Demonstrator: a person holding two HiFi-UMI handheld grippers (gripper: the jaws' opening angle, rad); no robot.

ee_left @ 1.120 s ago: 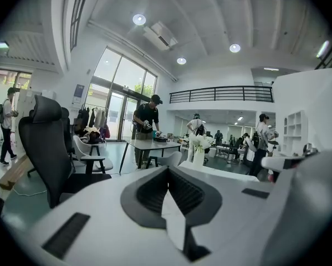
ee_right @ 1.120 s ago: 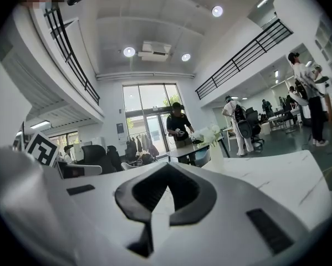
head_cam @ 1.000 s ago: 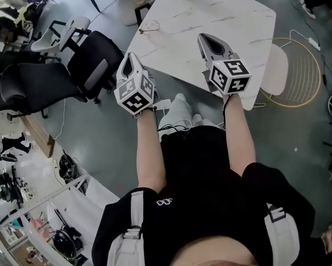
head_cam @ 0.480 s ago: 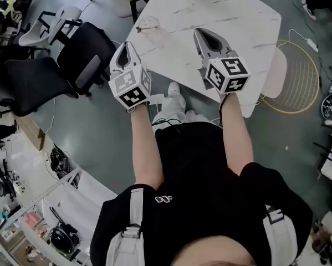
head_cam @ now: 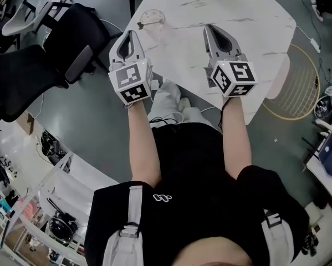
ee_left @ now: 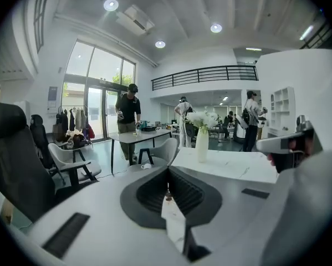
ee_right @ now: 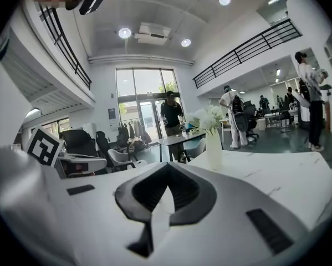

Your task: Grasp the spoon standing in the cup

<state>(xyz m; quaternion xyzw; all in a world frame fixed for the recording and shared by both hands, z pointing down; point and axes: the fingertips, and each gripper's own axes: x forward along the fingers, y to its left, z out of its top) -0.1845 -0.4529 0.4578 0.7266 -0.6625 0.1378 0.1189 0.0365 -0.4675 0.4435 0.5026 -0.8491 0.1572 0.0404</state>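
A clear glass cup (head_cam: 152, 19) stands near the left edge of the white marble table (head_cam: 254, 32), and a spoon (head_cam: 142, 24) leans out of it to the left. My left gripper (head_cam: 129, 34) is just short of the cup at the table's near-left edge, jaws together and empty. My right gripper (head_cam: 208, 27) hovers over the middle of the table, well right of the cup, also shut on nothing. In the left gripper view the jaws (ee_left: 168, 173) meet at their tips; in the right gripper view the jaws (ee_right: 167, 168) meet the same way.
Black office chairs (head_cam: 38, 76) crowd the floor left of the table. A round wire frame (head_cam: 304, 82) lies on the floor to the right. A white vase of flowers (ee_left: 202, 143) stands at the table's far end. People (ee_left: 128, 115) stand at desks beyond.
Both grippers have come forward over the table's near edge. The cup with the spoon now lies much closer to the left gripper's tips. Both pairs of jaws stay together.
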